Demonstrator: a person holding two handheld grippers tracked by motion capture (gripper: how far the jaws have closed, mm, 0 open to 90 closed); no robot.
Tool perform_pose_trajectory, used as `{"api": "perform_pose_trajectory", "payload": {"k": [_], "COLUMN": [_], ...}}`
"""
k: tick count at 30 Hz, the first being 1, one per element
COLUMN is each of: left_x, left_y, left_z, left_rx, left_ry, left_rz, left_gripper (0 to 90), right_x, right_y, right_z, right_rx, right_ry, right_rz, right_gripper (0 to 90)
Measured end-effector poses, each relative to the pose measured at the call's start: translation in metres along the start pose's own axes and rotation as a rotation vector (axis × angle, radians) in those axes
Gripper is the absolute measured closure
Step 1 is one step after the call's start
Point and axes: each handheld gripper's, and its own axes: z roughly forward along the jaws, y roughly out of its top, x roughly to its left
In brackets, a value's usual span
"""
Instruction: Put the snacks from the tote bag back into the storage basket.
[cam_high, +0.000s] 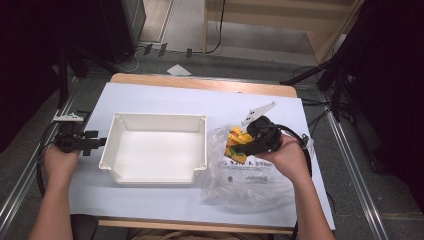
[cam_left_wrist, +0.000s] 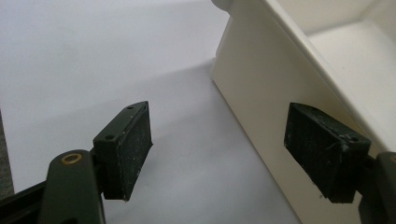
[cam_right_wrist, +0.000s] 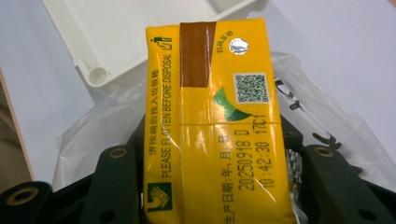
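Note:
My right gripper (cam_high: 246, 144) is shut on a yellow drink carton (cam_high: 238, 139), held just above the mouth of a crumpled clear plastic bag (cam_high: 245, 175). In the right gripper view the carton (cam_right_wrist: 215, 126) stands between the two black jaws, its top with brown tape and a foil seal facing the camera, and the bag (cam_right_wrist: 98, 130) lies behind it. At the left edge of the table my left gripper (cam_high: 100, 144) stands open beside the left wall of the white bin (cam_high: 155, 120). The left gripper view shows its pads (cam_left_wrist: 128, 147) wide apart with nothing between them, next to the bin's wall (cam_left_wrist: 252, 79).
The white bin sits mid-table on a white sheet (cam_high: 165, 95) over a wooden tabletop. More yellow and green packaging (cam_high: 235, 156) shows at the bag's mouth. Black stands and cables flank the table on both sides.

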Motion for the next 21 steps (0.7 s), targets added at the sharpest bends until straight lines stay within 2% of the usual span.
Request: {"api": "perform_pose_trajectory", "payload": {"k": [10, 21], "left_x": [0.0, 0.0], "left_y": [0.0, 0.0], "left_z": [0.0, 0.0], "left_rx": [0.004, 0.0], "left_ry": [-0.001, -0.003], "left_rz": [0.002, -0.002], "left_gripper": [24.3, 24.4], "right_x": [0.007, 0.014], "right_y": [0.017, 0.028], "right_z": [-0.001, -0.005], "right_rx": [-0.02, -0.025], "right_ry": [0.004, 0.001], "right_rz": [-0.036, -0.03], "right_gripper": [51.8, 51.8]}}
